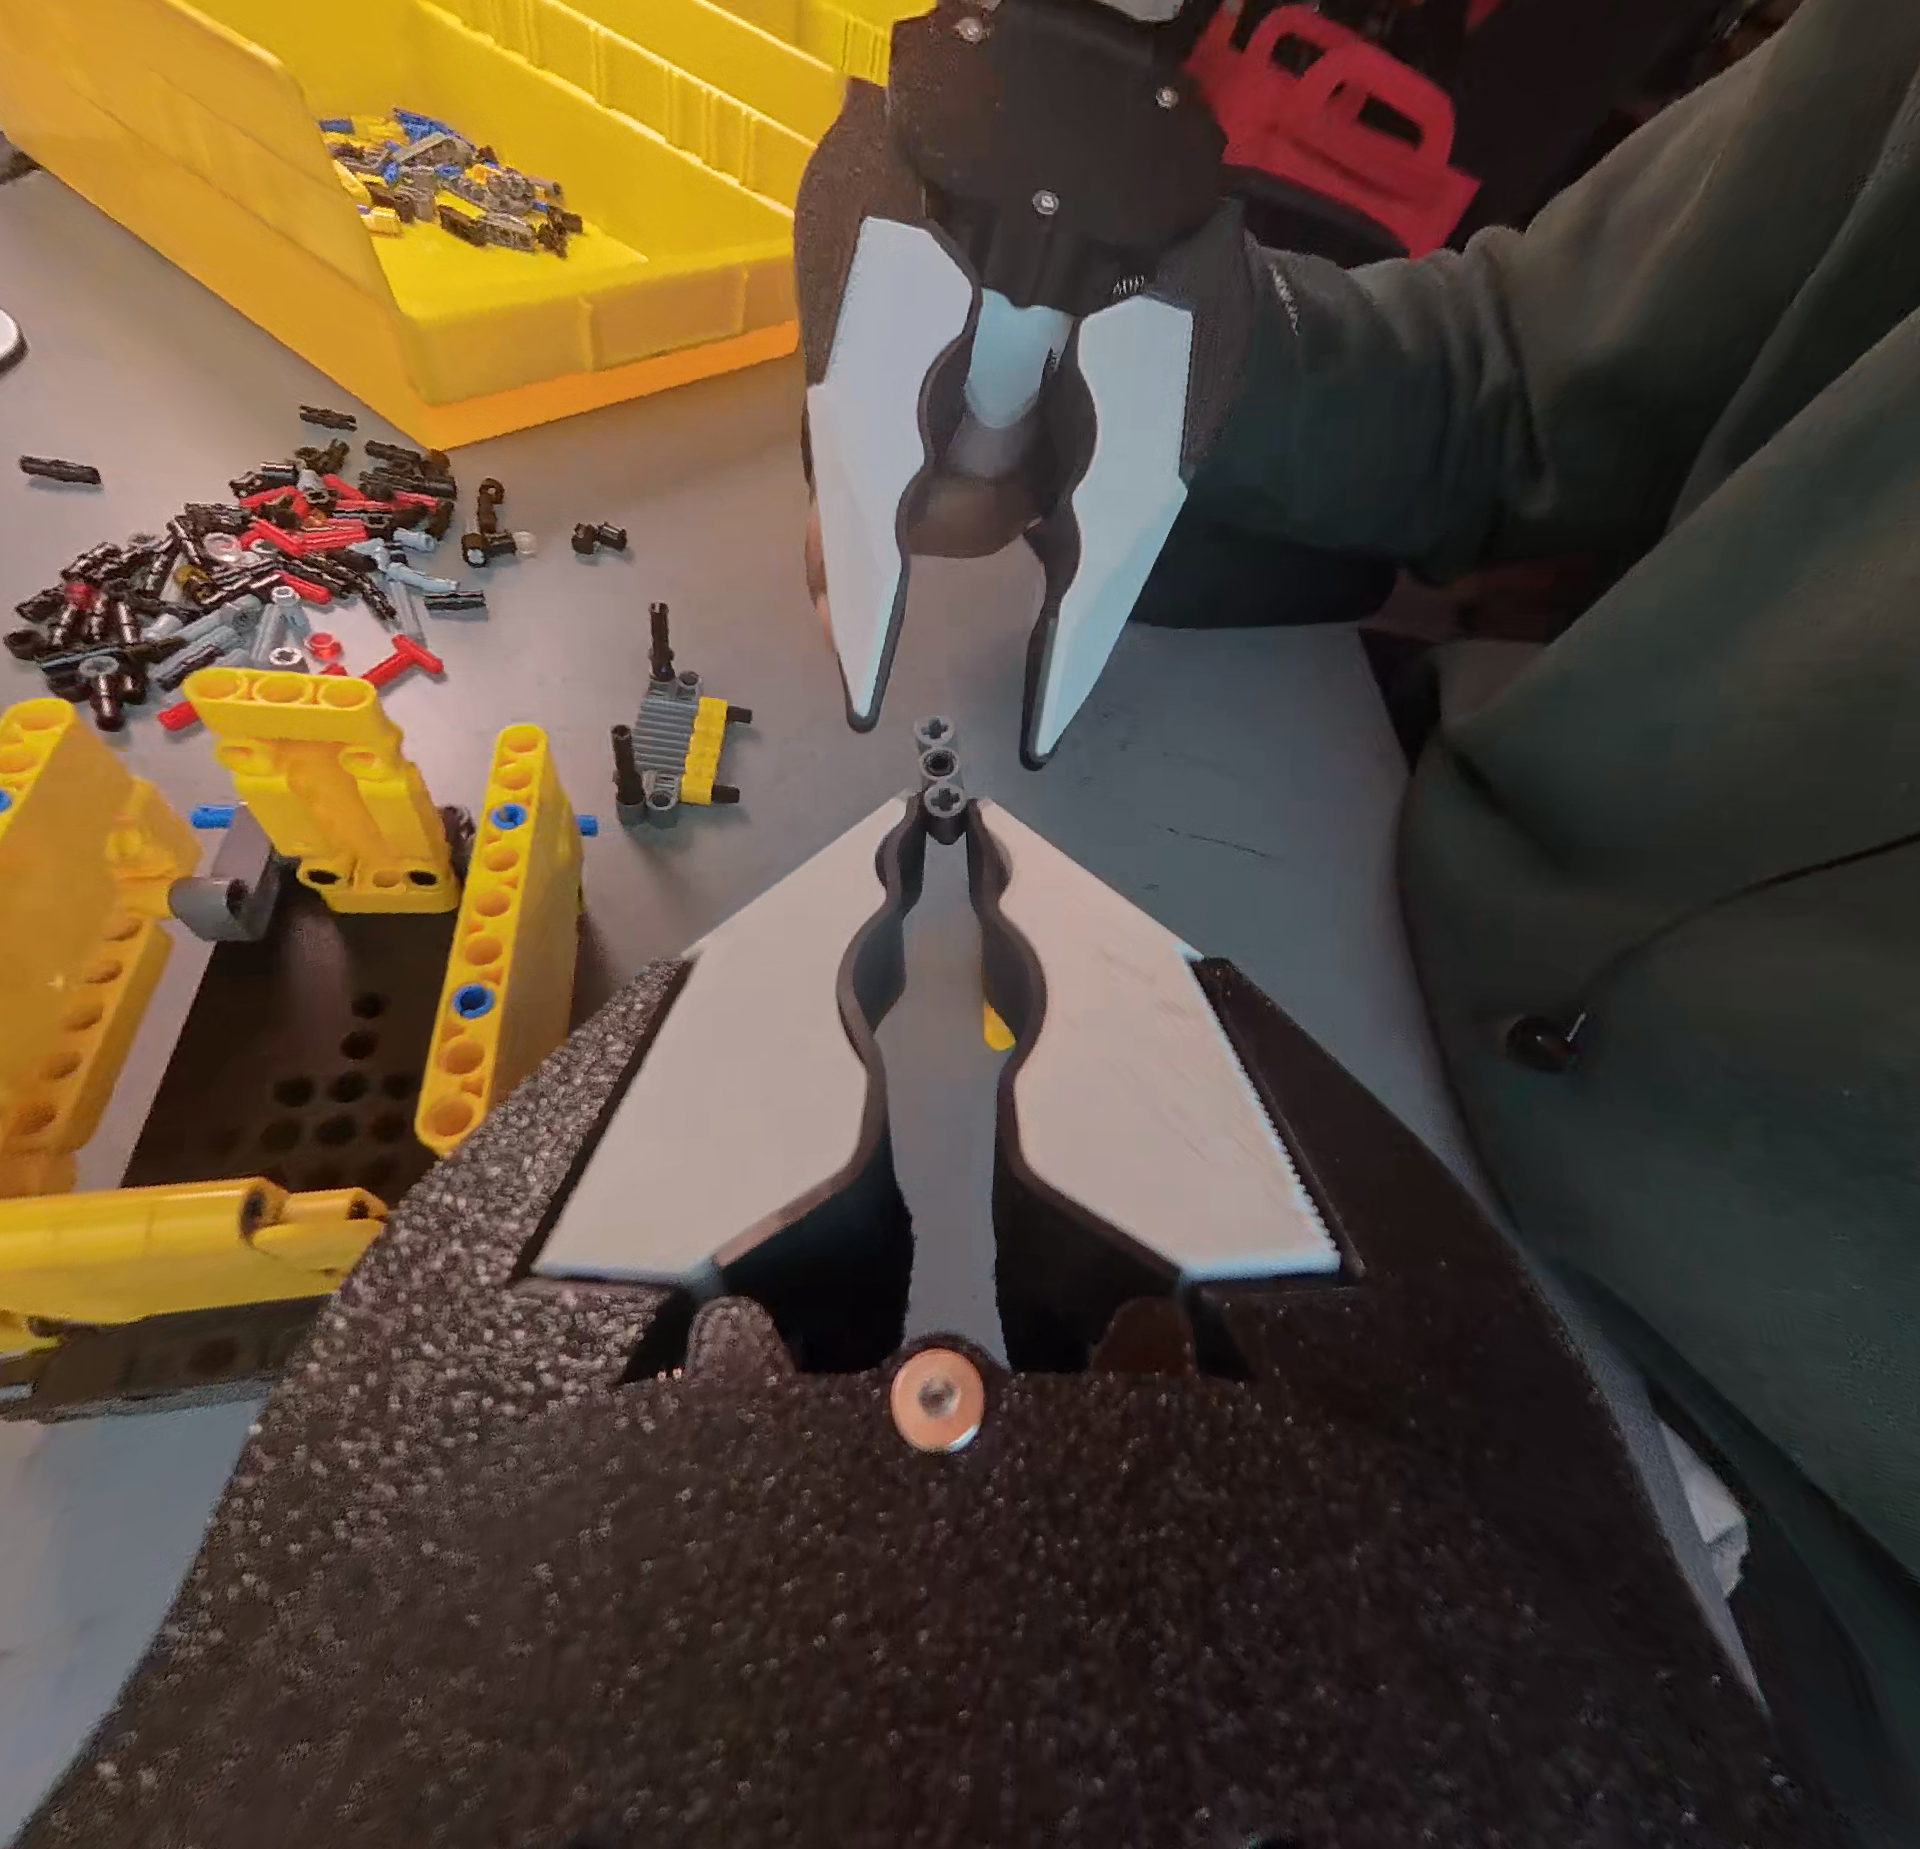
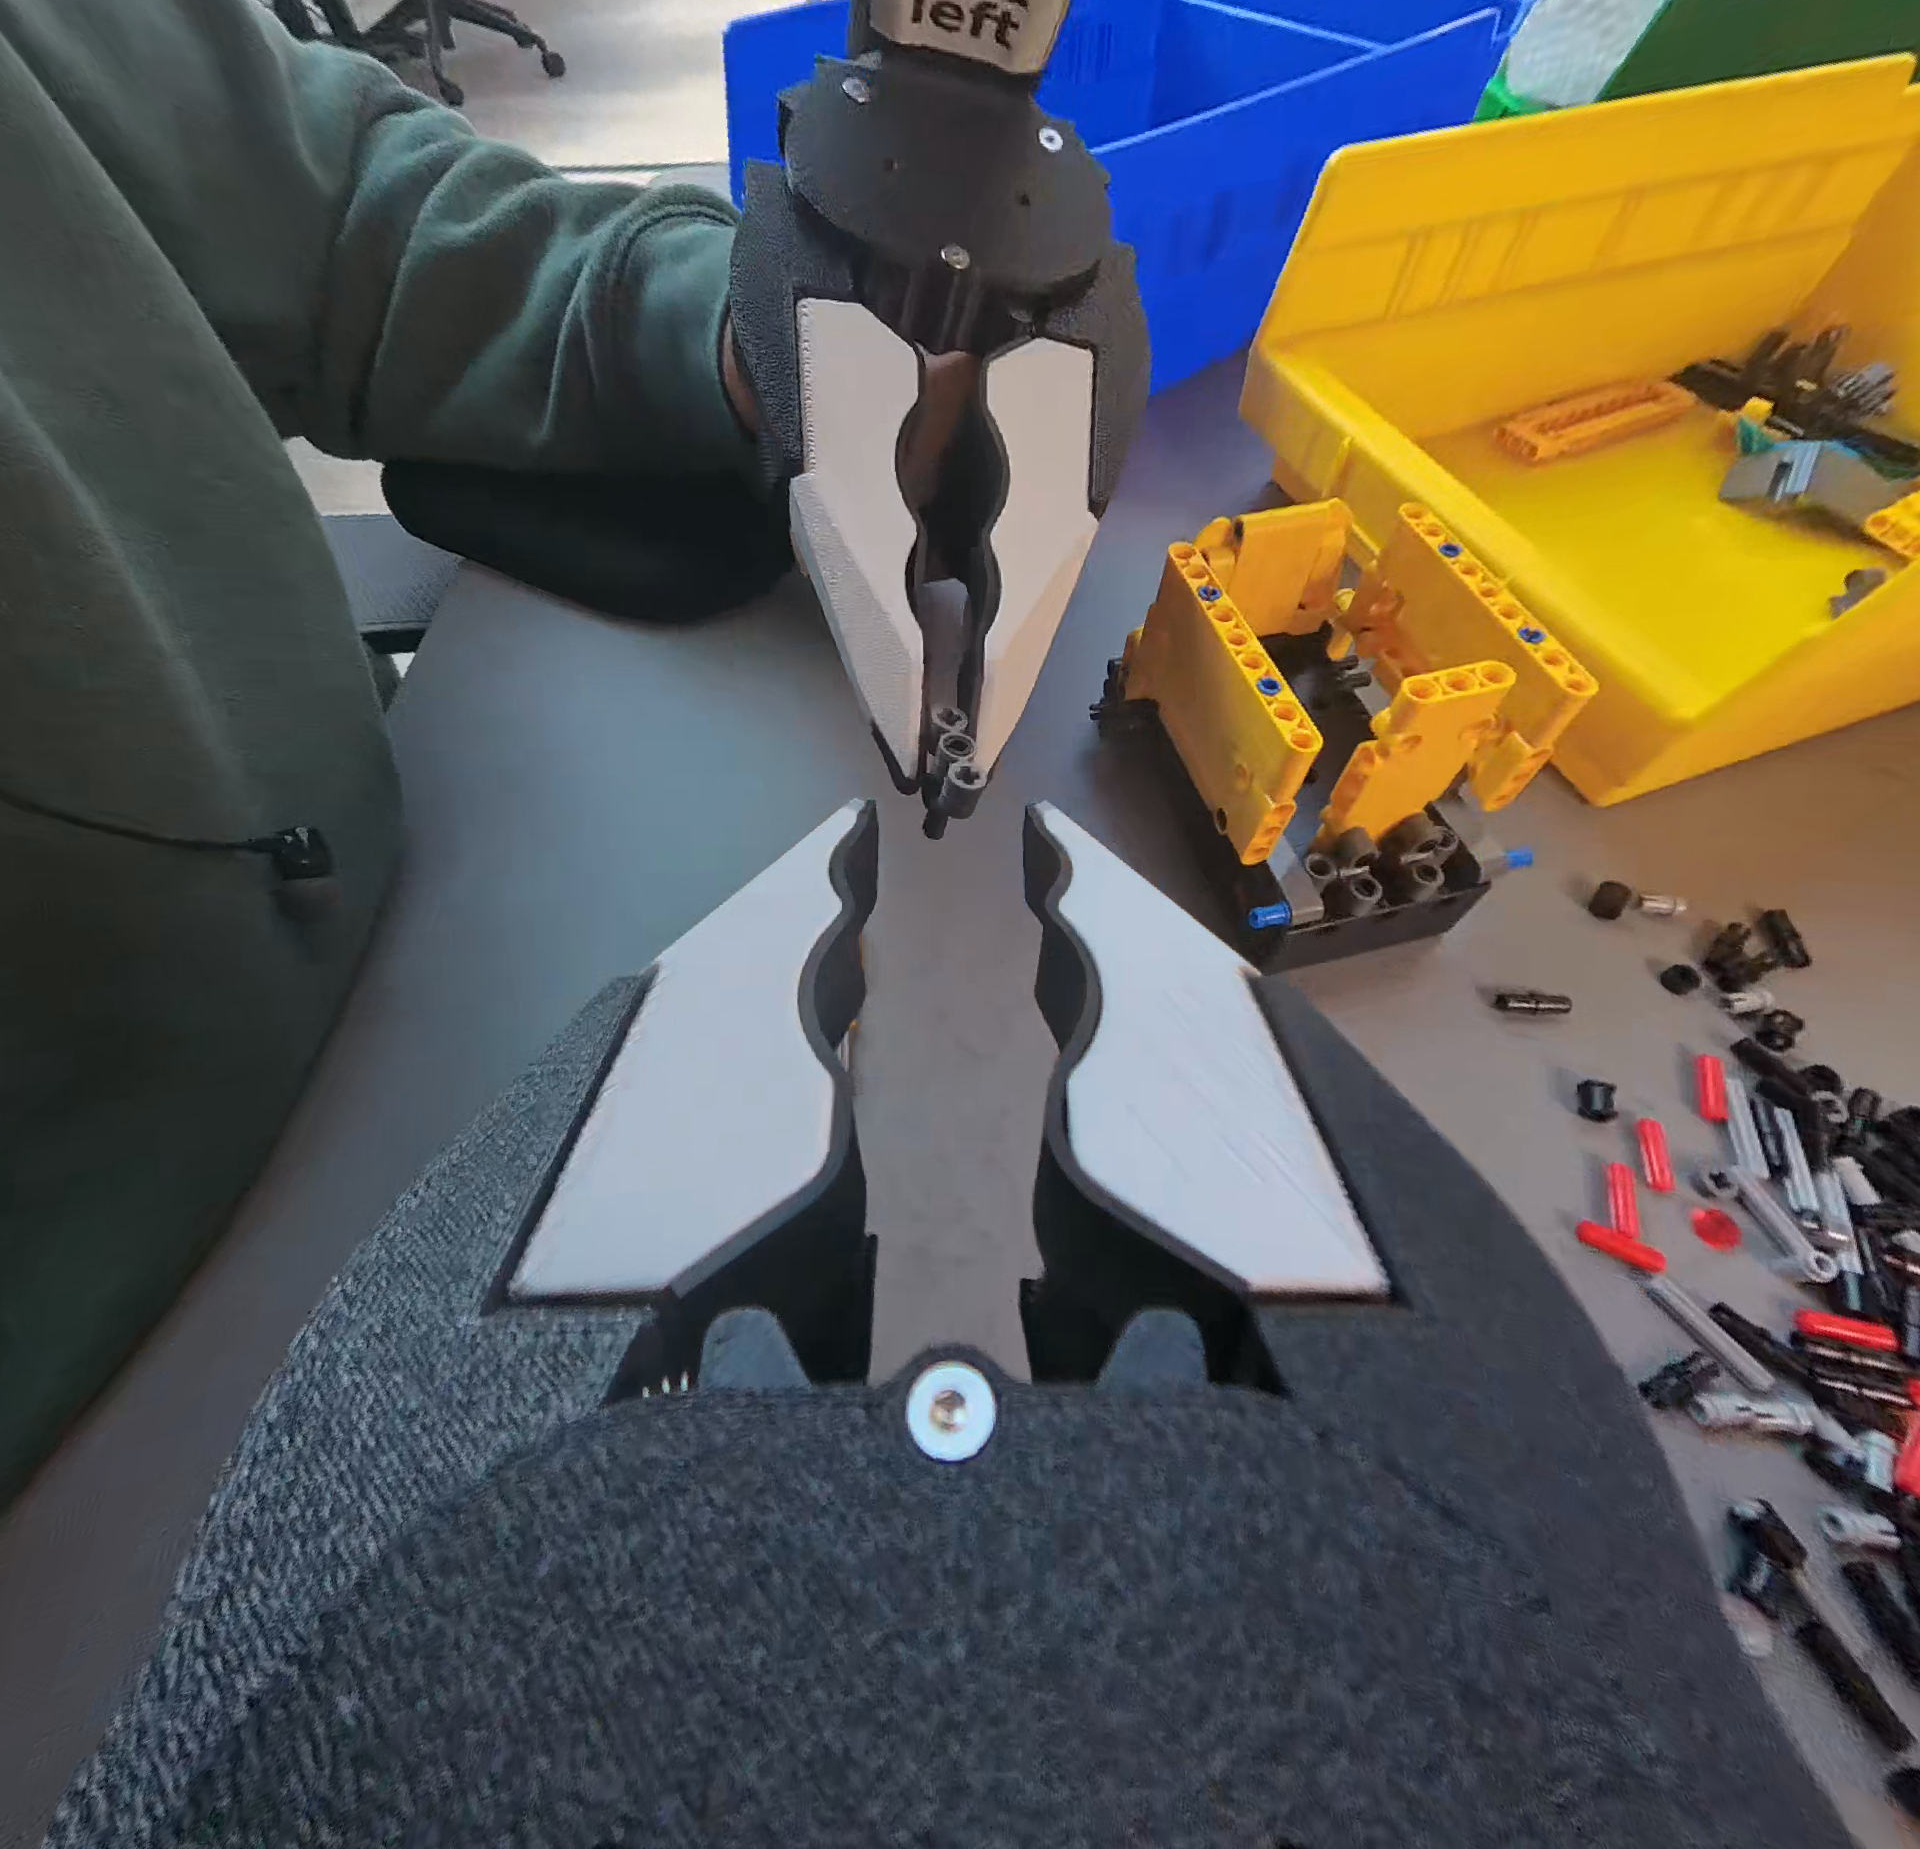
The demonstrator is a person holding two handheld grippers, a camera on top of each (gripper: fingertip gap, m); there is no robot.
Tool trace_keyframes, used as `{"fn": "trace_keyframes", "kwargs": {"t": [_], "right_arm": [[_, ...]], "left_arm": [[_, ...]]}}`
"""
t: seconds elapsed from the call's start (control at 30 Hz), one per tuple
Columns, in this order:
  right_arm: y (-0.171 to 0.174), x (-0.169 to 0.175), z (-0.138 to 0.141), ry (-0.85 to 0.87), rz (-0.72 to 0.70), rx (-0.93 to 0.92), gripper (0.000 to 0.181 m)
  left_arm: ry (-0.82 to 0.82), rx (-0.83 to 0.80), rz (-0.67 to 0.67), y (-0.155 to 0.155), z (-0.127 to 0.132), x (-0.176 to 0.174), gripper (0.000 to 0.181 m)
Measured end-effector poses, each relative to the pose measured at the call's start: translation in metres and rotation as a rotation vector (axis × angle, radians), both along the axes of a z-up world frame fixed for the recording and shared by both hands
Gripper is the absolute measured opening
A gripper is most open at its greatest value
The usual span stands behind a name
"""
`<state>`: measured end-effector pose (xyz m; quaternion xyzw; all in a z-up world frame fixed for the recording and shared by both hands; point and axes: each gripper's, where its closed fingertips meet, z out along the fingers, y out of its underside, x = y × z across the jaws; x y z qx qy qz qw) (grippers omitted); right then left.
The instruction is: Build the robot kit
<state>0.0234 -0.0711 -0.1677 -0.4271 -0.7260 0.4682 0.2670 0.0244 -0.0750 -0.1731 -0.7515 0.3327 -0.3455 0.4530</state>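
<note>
Left wrist view: left tool [image 1: 941, 812] pinches dark connector [image 1: 939, 773]

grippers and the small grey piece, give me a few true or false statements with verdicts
1. The left gripper is shut on a small dark grey connector piece. True.
2. The right gripper is shut on the same piece. False: its jaws stand open, apart from it.
3. The part-built yellow model stands on the table. True.
4. The loose pile of small parts lies inside the blue bin. False: it lies on the table.
</note>
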Motion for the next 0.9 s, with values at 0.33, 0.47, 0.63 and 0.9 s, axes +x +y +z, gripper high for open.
{"fn": "trace_keyframes", "kwargs": {"t": [0.33,0.47,0.63,0.9], "right_arm": [[-0.011,0.0,-0.012,-0.036,0.04,0.015,0.008],[-0.009,0.001,-0.013,-0.047,0.038,0.014,0.007],[0.005,0.004,-0.013,-0.047,0.008,0.038,0.006],[0.041,0.026,-0.012,-0.059,-0.101,0.092,0.006]], "left_arm": [[0.101,0.054,-0.05,-0.006,-0.01,0.008,0.006],[0.102,0.057,-0.036,-0.004,-0.012,0.008,0.006],[0.128,0.028,-0.027,-0.004,-0.019,0.006,0.013],[0.327,-0.171,-0.11,-0.026,-0.064,0.028,0.023]]}}
